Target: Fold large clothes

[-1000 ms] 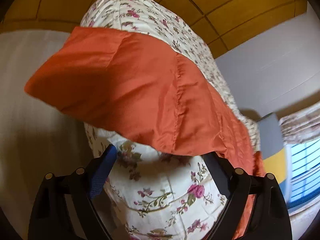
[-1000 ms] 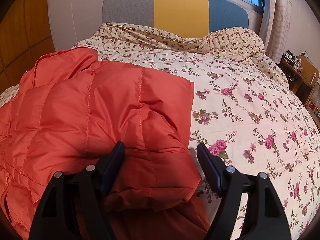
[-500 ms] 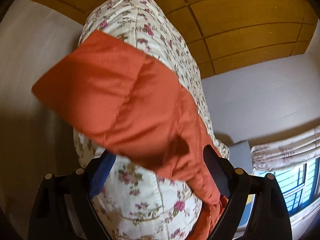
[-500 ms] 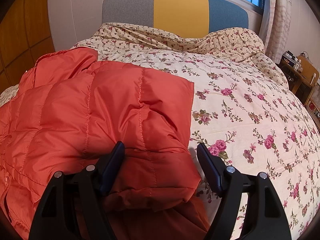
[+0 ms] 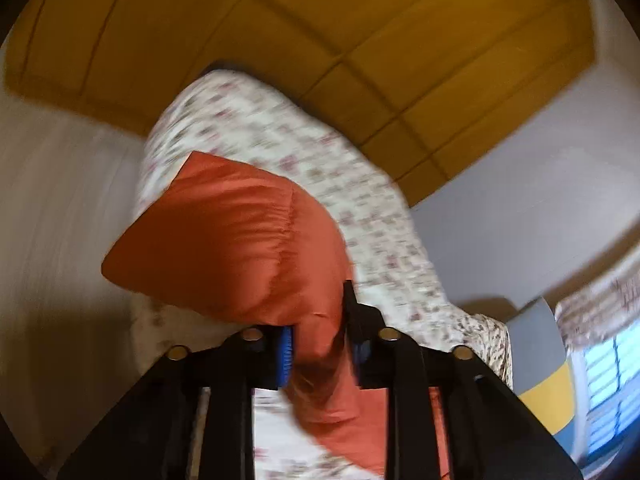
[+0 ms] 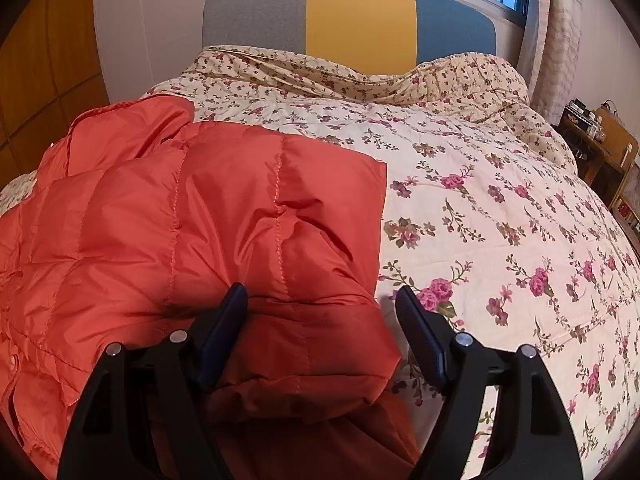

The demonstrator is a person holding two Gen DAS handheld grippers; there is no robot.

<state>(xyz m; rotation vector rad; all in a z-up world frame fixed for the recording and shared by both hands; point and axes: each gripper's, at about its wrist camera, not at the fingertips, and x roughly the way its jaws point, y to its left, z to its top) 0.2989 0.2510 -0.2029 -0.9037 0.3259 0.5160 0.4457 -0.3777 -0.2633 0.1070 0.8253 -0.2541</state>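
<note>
The left gripper [image 5: 318, 346], low in its frame, has its jaws closing on a fold of the orange jacket [image 5: 240, 248]. The right gripper [image 6: 320, 320] holds jaws apart astride the jacket [image 6: 200, 220], lower left on the bed [image 6: 500, 200].

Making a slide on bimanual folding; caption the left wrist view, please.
Left gripper closing its fingers on a bunched fold of the orange puffer jacket above the floral bedspread.
</note>
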